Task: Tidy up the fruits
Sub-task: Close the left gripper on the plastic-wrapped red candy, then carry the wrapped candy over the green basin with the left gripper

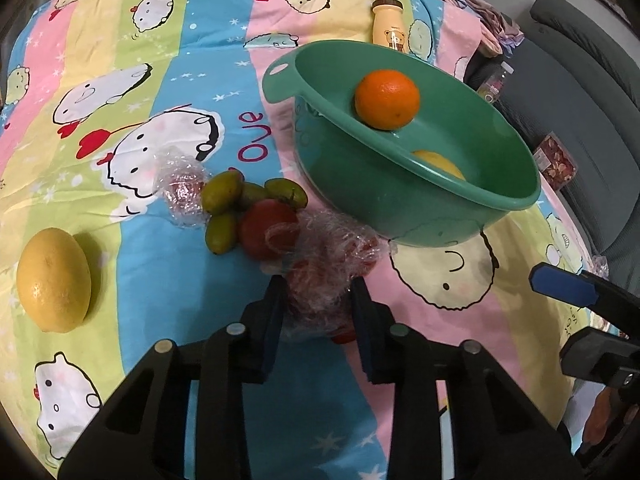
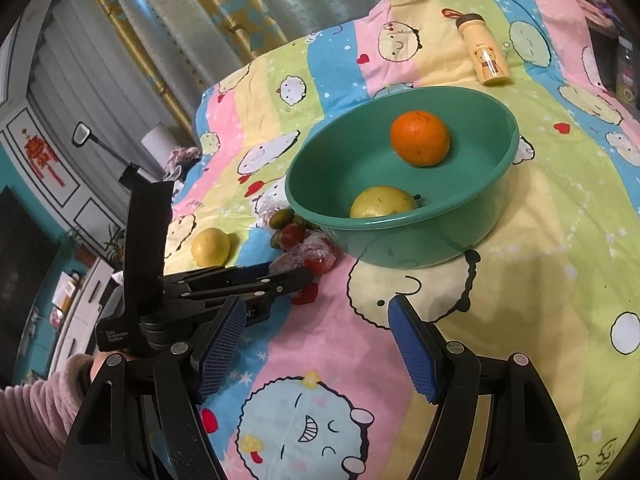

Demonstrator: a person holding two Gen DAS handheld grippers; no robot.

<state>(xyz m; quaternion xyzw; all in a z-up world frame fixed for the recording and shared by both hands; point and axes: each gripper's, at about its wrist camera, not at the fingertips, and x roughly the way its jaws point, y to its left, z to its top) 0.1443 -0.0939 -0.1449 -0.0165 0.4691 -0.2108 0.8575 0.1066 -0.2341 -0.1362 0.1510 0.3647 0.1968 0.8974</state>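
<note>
Left gripper (image 1: 318, 300) jaws narrowly straddle the soft, crinkly wrapped fruit (image 1: 328, 268) beside the green bowl (image 1: 400, 216); grip gently mid-bundle; right gripper (image 2: 316, 344) jaws wide, empty.

A cartoon-print bedsheet (image 1: 168, 80) carries a bear-printed bottle (image 1: 390, 26) — lying down, beyond everything else.

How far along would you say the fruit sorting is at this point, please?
Done: an orange and a yellow fruit lie in the green basin. In hand: the left gripper brackets a plastic-wrapped red fruit bundle. Left: the lemon, green fruits and red fruit. The right gripper is open.
</note>
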